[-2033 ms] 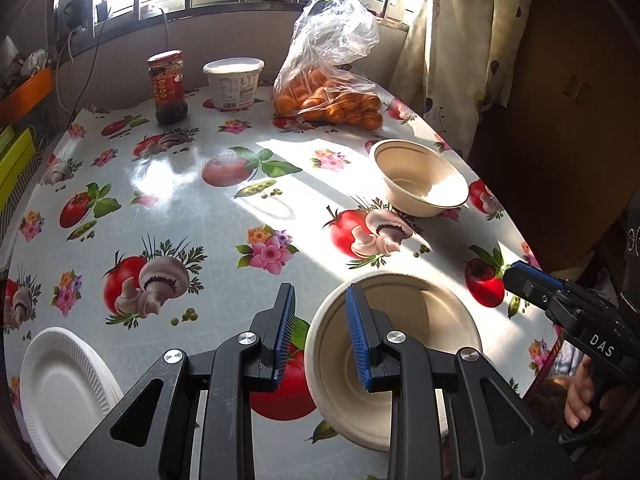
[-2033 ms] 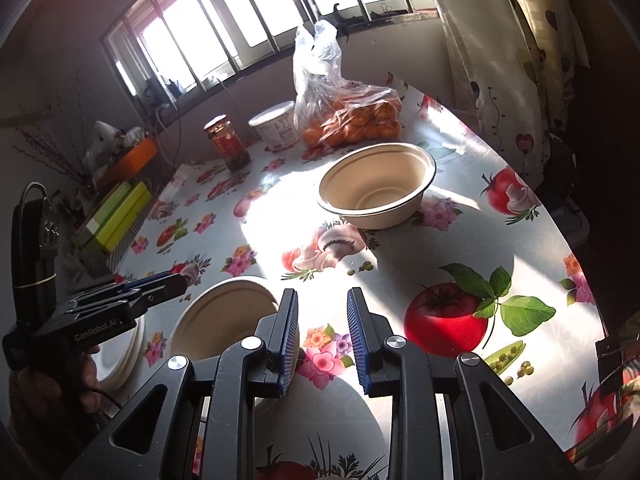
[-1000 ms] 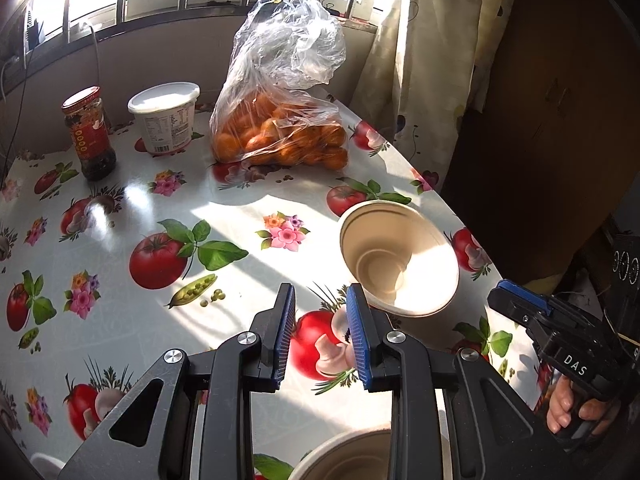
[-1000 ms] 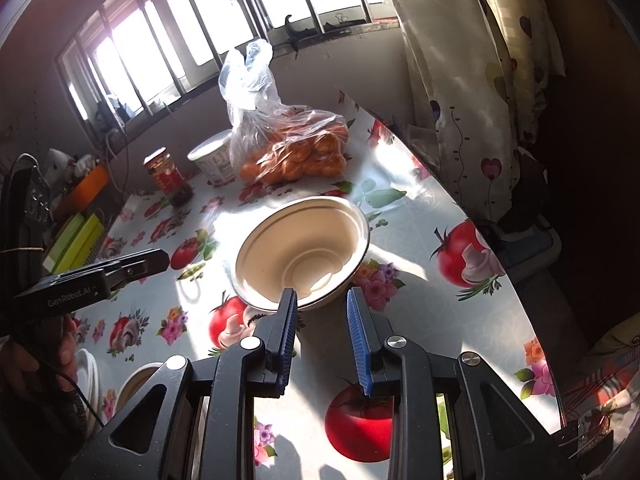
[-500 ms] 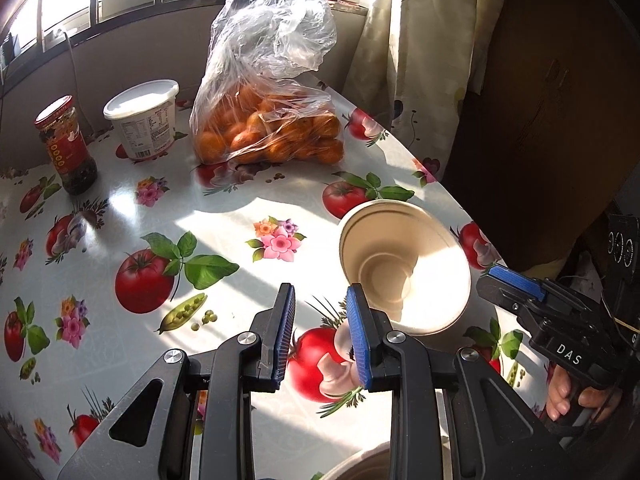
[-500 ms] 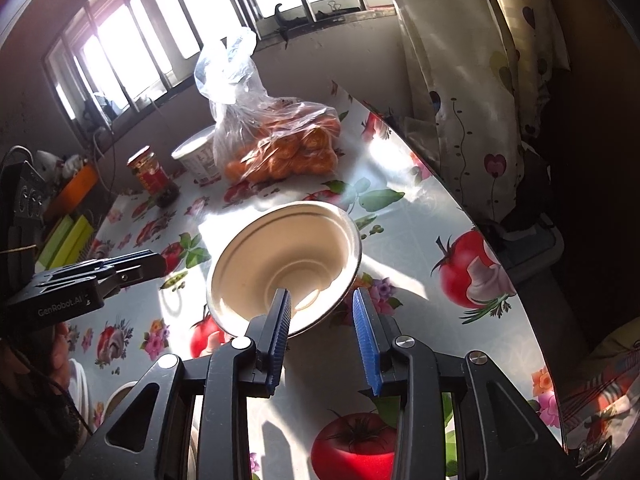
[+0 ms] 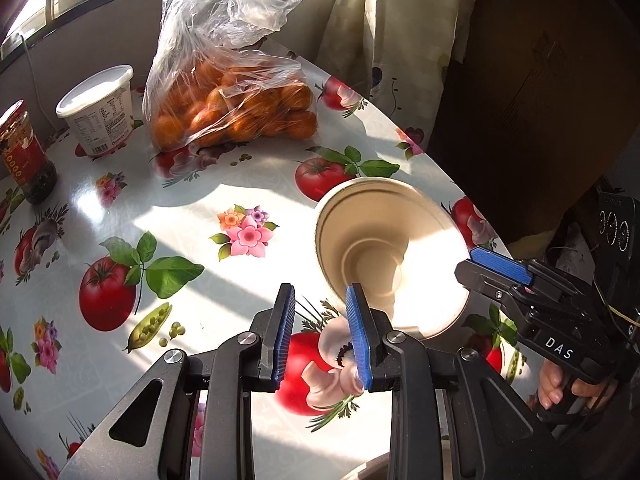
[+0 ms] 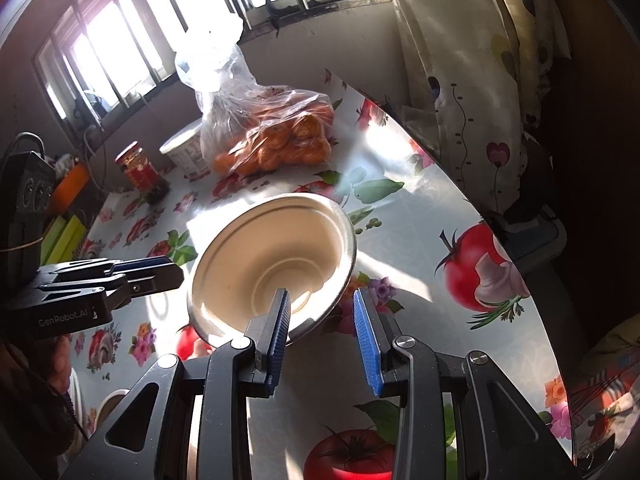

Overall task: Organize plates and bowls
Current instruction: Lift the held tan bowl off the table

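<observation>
Beige bowl (image 8: 272, 268), empty, sits on the fruit-print tablecloth (image 7: 192, 216) just ahead of the right gripper (image 8: 322, 334), whose parted fingers straddle its near rim without pressing; the left gripper (image 7: 320, 340) hangs part-open over bare cloth, the bowl beside its right finger. Compared with a second ago, the right gripper's fingers stand wider and the bowl is nearer. Beyond the fingers, a plastic bag (image 7: 228, 80) holds oranges, beside a white tub (image 7: 98, 110) and jar (image 7: 24, 156) below the barred window (image 8: 132, 40).

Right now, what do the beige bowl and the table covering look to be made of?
The bowl: probably moulded paper pulp, judging by its matte beige surface, thin rim and pressed rings. The table covering: likely glossy vinyl or oilcloth, since its printed tomatoes and flowers carry sharp sun glare.
</observation>
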{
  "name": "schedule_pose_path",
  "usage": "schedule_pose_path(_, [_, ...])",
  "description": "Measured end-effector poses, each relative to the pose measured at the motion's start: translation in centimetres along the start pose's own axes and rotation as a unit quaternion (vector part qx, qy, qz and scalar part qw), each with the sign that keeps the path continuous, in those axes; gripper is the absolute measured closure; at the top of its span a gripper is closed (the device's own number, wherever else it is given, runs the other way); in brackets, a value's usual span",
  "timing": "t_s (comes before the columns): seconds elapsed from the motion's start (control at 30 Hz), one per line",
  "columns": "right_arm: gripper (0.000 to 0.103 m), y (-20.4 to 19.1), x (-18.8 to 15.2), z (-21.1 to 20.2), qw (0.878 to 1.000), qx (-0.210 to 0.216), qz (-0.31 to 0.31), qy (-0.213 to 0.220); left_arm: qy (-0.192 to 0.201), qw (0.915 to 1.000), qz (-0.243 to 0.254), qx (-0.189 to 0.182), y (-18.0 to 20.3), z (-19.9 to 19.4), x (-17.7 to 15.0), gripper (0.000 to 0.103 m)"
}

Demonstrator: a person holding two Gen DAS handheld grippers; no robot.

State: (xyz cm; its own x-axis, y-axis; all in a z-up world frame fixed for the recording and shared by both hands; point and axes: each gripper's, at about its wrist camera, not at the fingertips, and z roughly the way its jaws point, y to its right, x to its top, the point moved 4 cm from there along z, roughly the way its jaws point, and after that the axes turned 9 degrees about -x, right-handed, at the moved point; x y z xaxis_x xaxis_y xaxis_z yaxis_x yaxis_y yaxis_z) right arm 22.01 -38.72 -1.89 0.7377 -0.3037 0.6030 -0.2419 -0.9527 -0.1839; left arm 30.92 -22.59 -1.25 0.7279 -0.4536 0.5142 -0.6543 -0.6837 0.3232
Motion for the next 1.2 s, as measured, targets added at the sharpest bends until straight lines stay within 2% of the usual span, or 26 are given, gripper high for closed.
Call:
schedule_pose_path(0.47, [0.071,-0.4,-0.3,0.8,1.000,0.015,0.001,-0.009,-0.016,0.9994,-0.002,-0.030,0.2,1.6,-0.2,0.075])
schedule_pose_path(0.67, [0.071,-0.5,-0.4,0.8,1.000,0.017,0.001,-0.009,-0.015,0.9995,-0.006,-0.026,0.0,1.7,-0.2,0.076])
schedule_pose_path(0.77, [0.072,-0.5,-0.4,0.8,1.000,0.018,0.002,-0.010,-0.012,0.9996,-0.001,-0.024,0.3,1.7,-0.2,0.081])
schedule_pose_path(1.2, [0.075,-0.6,-0.5,0.7,1.000,0.016,0.001,-0.009,-0.004,0.9999,0.003,-0.015,0.5,1.3,-0.1,0.082])
